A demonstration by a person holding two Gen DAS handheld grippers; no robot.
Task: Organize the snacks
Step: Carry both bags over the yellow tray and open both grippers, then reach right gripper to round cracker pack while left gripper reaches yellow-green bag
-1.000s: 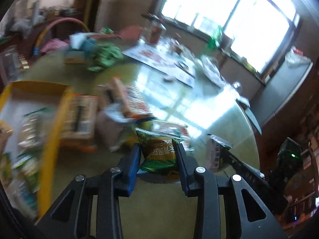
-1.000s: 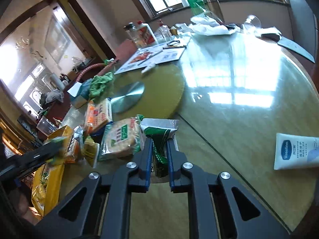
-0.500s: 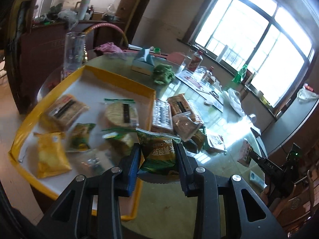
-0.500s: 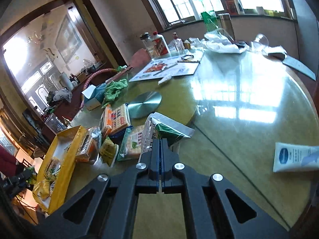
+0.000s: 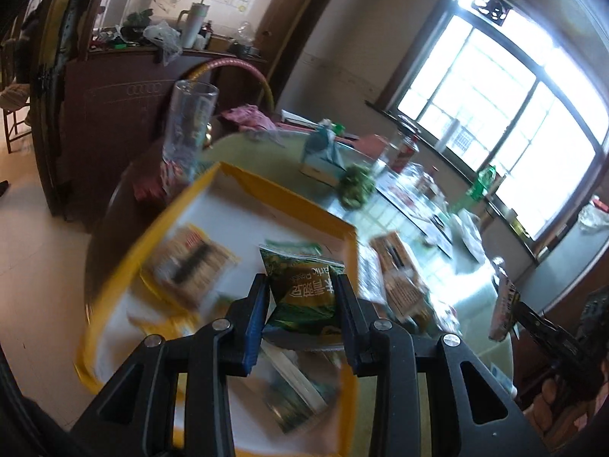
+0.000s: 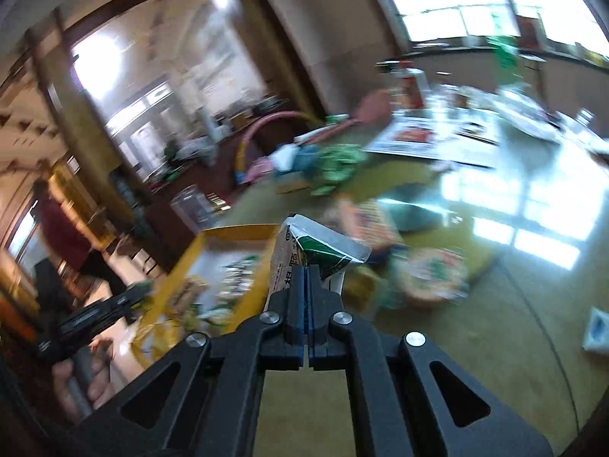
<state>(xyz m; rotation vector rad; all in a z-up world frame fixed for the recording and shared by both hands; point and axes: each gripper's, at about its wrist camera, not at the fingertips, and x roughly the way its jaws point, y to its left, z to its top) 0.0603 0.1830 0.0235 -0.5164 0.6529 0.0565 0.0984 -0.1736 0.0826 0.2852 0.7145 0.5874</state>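
My left gripper (image 5: 302,291) is shut on a green snack packet (image 5: 304,287), held over the yellow-rimmed white tray (image 5: 289,198). Several blurred snack packs lie in the tray, among them a brown cracker pack (image 5: 190,266). My right gripper (image 6: 305,272) is shut on a thin silver and green snack packet (image 6: 316,251), lifted above the table beside the tray (image 6: 236,230). In the left wrist view that same packet (image 5: 502,308) hangs at the far right in the right gripper. More snacks (image 6: 430,274) lie blurred on the table right of the tray.
A tall clear glass (image 5: 188,125) stands just beyond the tray's far corner. A tissue box (image 5: 319,160), a green cloth (image 5: 356,188), bottles and papers crowd the far side of the round glass-topped table (image 6: 533,228). A white tube (image 6: 597,329) lies at the right edge.
My left gripper has carried the green packet left, from the loose snacks to over the tray. My right gripper has shut on the silver packet and lifted it toward the tray.
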